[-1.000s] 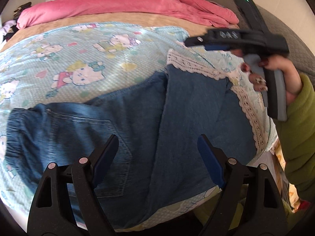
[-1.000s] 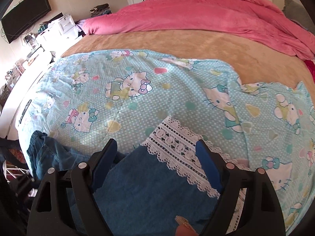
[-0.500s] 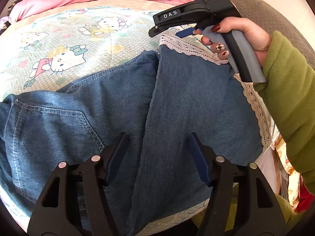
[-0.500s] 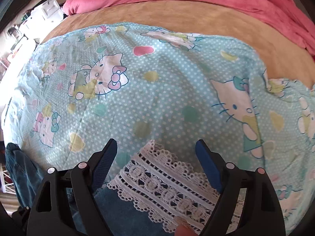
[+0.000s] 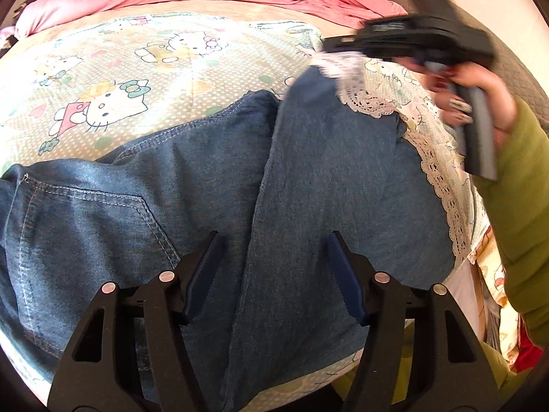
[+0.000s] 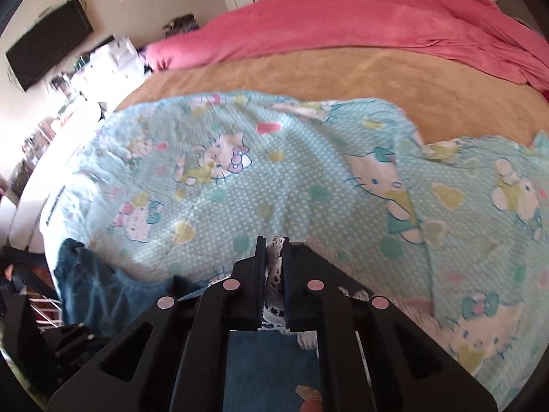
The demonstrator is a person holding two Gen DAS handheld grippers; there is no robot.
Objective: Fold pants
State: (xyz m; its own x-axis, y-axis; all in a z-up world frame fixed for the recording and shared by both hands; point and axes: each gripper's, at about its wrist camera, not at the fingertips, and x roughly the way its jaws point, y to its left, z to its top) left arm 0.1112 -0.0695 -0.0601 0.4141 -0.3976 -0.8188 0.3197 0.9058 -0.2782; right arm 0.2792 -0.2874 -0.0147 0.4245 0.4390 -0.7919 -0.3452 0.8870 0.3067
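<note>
Right gripper (image 6: pixel 273 257) pinches the lace hem (image 5: pixel 363 101) of the jeans (image 5: pixel 212 206); left gripper (image 5: pixel 271 274) hovers wide open, empty. Folding has barely begun.

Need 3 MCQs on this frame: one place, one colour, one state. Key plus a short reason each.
1. Where do the blue denim pants lie?
A. on the cartoon-cat print sheet
B. on the floor
C. on a chair

2. What colour is the bunched duvet at the far end of the bed?
A. white
B. pink
C. green

3. How does the right tool stand?
A. wide open
B. shut on nothing
C. shut on the white lace hem

Key: 1 A, the sheet shows all around the denim. 2 B, plainly pink in both views. 3 C, lace shows between the closed fingers; the left tool is open over the denim.
</note>
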